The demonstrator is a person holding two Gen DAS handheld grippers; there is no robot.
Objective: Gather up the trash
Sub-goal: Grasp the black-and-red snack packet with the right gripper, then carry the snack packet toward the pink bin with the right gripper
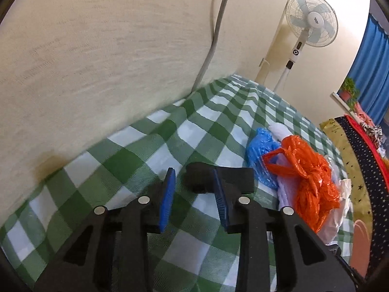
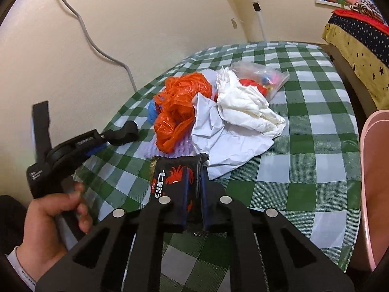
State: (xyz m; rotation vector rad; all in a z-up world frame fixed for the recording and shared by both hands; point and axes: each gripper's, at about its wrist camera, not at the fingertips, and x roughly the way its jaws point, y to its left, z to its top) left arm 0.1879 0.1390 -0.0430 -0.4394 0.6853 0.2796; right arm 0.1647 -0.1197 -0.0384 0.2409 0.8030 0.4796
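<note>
**One wrapper gripped, one heap left on the checked cloth**

We counted two grippers. Our right gripper (image 2: pixel 194 182) was clenched on one black wrapper (image 2: pixel 173 177) with red print, held just above the near part of the table (image 2: pixel 304 170). Our left gripper (image 1: pixel 194 185) stood released, its blue pads (image 1: pixel 167 199) apart with nothing between them, low over the cloth and beside the heap; in the right wrist view our left hand (image 2: pixel 48 221) gripped its handle.

The trash lay in one heap near the table's middle: one orange bag (image 2: pixel 180 107), one blue bag (image 1: pixel 260 153) partly hidden behind it, one sheet of crumpled paper (image 2: pixel 218 136), one bunch of white tissue (image 2: pixel 245 104) and one clear bag (image 2: pixel 265 75) with small coloured bits inside. A pale purple piece showed under the orange bag; we could not tell what it was.

The wall (image 1: pixel 109 60) ran along the table's left edge, with one grey cable (image 2: pixel 82 22) hanging down it. Bare cloth lay open between the heap and the table's right edge. One fan (image 1: pixel 311 19) stood beyond the far edge, and one star-patterned cover (image 2: pixel 357 36) lay off the far right corner.
</note>
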